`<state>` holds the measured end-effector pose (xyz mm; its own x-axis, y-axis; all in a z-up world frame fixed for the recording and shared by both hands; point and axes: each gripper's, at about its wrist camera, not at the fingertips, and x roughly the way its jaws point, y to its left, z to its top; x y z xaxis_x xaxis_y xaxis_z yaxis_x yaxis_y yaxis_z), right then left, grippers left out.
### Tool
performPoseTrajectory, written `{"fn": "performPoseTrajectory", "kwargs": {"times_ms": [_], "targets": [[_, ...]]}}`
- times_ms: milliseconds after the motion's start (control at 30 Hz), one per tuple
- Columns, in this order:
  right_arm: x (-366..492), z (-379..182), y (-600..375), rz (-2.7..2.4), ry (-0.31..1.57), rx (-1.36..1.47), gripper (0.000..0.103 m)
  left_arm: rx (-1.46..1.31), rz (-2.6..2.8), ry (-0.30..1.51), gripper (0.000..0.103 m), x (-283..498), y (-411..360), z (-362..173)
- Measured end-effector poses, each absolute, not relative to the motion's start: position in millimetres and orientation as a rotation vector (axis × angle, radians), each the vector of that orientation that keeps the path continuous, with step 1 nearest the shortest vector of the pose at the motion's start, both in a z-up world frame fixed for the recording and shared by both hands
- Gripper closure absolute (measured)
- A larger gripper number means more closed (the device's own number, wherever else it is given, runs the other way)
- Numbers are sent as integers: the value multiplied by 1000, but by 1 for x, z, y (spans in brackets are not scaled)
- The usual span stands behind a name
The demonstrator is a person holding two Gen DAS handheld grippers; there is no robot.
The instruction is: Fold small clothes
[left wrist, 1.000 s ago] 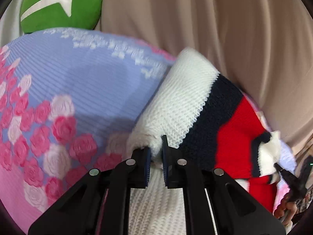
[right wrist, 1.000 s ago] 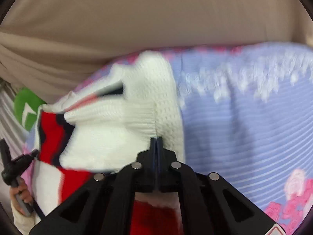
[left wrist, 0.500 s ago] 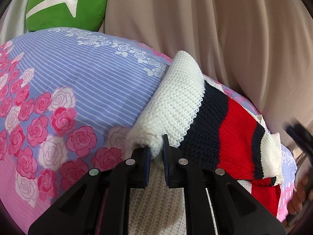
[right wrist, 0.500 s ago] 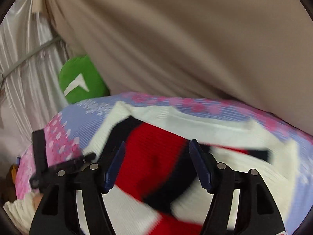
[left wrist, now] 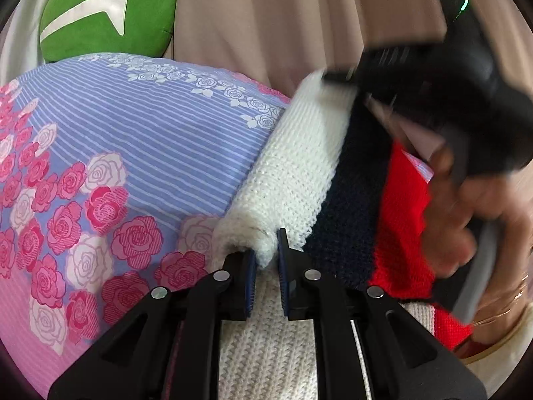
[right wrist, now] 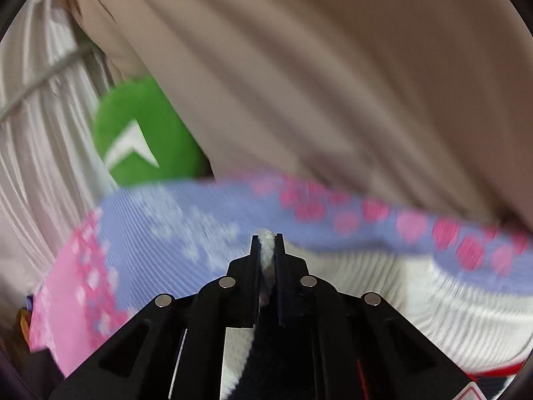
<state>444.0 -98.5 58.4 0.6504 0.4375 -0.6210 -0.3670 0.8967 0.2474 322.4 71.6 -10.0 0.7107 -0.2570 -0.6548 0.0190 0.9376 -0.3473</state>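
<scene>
A white fold of the knitted sweater (left wrist: 296, 180) is gripped by the left tool (left wrist: 266, 260) at 6 o'clock; its white edge is pinched by the right tool (right wrist: 266, 253) over the rose-print bedsheet (left wrist: 140, 140)

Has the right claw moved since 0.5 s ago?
Yes. The right claw was open over the sweater's red stripe; now it is shut on a white sweater edge, and the green cushion sits lower and more central in its view.

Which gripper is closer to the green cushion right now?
Hard to call: both sit well short of the green cushion. The left gripper and right gripper each clamp the sweater.
</scene>
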Motion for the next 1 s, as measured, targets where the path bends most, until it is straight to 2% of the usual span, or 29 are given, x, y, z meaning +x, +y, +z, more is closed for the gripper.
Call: {"fn": "performPoseTrajectory", "kwargs": {"times_ms": [67,133,167,300,333,367,433,633,733,800,833,867,900,1000], "targets": [[455,48,-89,424,762,58,97,-315,-150,769,91,322,69,-9],[477,12,-78,373,895,-16,96,-313,-151,770,91,321,68,-9],[481,2,-77,358,897,-31,94,-313,-153,771,91,321,68,-9],[465,37,-112,389,833,82,89,-318,-166,773,91,320,67,-9],[453,48,-126,378,789,79,84,-322,-170,774,91,320,70,-10],[435,61,-152,343,744,81,67,-327,-174,775,91,320,71,-10],[405,74,-203,287,706,96,50,-331,-176,776,91,321,74,-10],[307,50,-381,-21,734,144,43,-308,-164,775,91,323,75,-10],[283,25,-429,-6,781,266,43,-290,-157,775,91,321,71,-10],[281,15,-427,27,780,269,43,-293,-158,775,91,320,70,-8],[284,13,-422,29,779,251,49,-298,-161,774,91,320,71,-9],[289,12,-414,35,774,237,77,-303,-163,775,90,321,71,-9],[292,14,-407,38,772,237,90,-309,-164,775,90,322,71,-9],[284,27,-404,45,696,269,93,-311,-166,774,90,321,72,-9]]}}
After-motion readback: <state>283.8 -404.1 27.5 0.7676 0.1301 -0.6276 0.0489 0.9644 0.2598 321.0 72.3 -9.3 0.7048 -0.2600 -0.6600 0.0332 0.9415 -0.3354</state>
